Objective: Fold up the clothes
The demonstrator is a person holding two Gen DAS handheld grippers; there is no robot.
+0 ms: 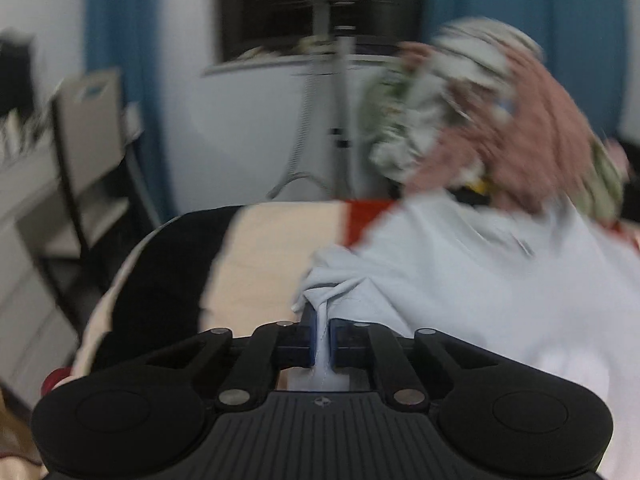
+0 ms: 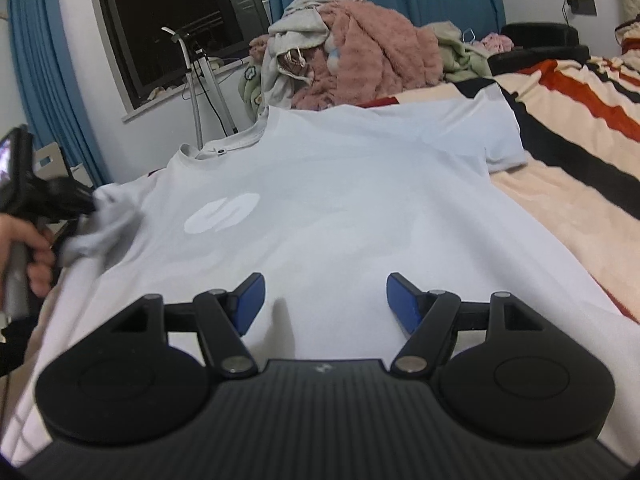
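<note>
Left tongs [image 1: 320,340] are clamped tight, blue pads nearly meeting, with a thin pinch of the pale T-shirt [image 2: 340,200] bunched between them — that's the sleeve, seen at the far left of the right wrist view where the person's hand [image 2: 28,256] grips the handle. The shirt itself lies spread face-up across the striped blanket [image 2: 568,152] on the bed, collar toward the upper left of that frame, white logo on the chest, the other sleeve reaching toward the upper right. Right tongs [image 2: 325,304] sit wide open at the bottom centre, hovering over the lower body of the shirt, nothing in them. Now the risk: the left grip looks like only a small fold of fabric, so a quick pull could let it slip out and drop the sleeve crooked. The left view is badly smeared, which suggests a fast swing, and with the right tongs pinning nothing, the whole shirt could drag sideways and rumple instead of folding on a clean line. Also watch the heap of pink and grey laundry [image 2: 348,44] just beyond the collar — a wide sweep could snag it or pull the shirt's top edge into it. Whether the pinch took both layers of the sleeve, I can't tell.
</note>
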